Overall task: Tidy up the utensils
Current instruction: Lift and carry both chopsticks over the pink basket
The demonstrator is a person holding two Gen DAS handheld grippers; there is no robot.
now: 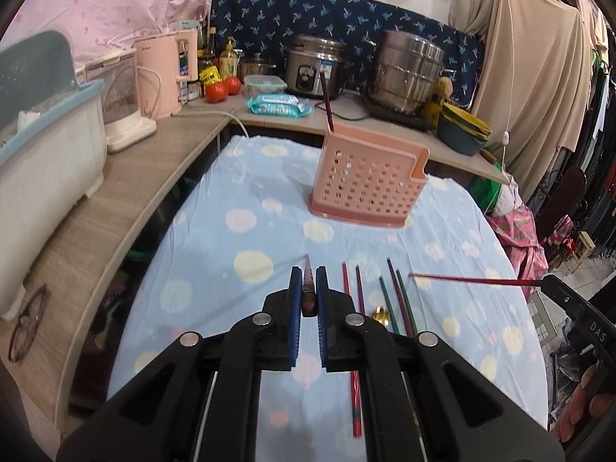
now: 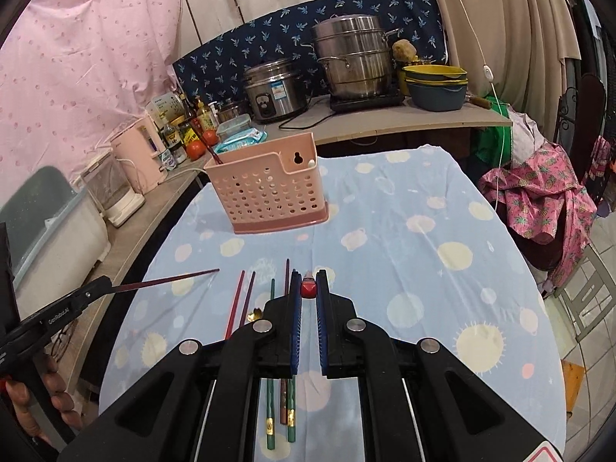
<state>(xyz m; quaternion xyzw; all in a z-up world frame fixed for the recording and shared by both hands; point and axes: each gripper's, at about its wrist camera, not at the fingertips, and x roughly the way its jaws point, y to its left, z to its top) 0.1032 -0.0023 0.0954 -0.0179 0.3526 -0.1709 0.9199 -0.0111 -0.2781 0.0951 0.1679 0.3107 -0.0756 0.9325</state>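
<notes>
Left wrist view first: we see the left gripper with its fingers clamped on a dark maroon chopstick, which points straight ahead toward the pink utensil holder. Our right gripper has its fingers clamped on a red chopstick; in the left view that same stick juts in sideways, well short of the holder. Both sticks are lifted clear of the surface.

One dark chopstick in the holder stands tilted at its left end. The holder sits upright on the blue dotted cloth, toward the far end of the surface. Nearer to us than the holder, the loose chopsticks, red, maroon and green, lie roughly side by side on the cloth, with a small gold piece among them.

Behind the holder, along the counter, stand a rice cooker and a steel steamer pot; left of it are tomatoes and a pink kettle.
</notes>
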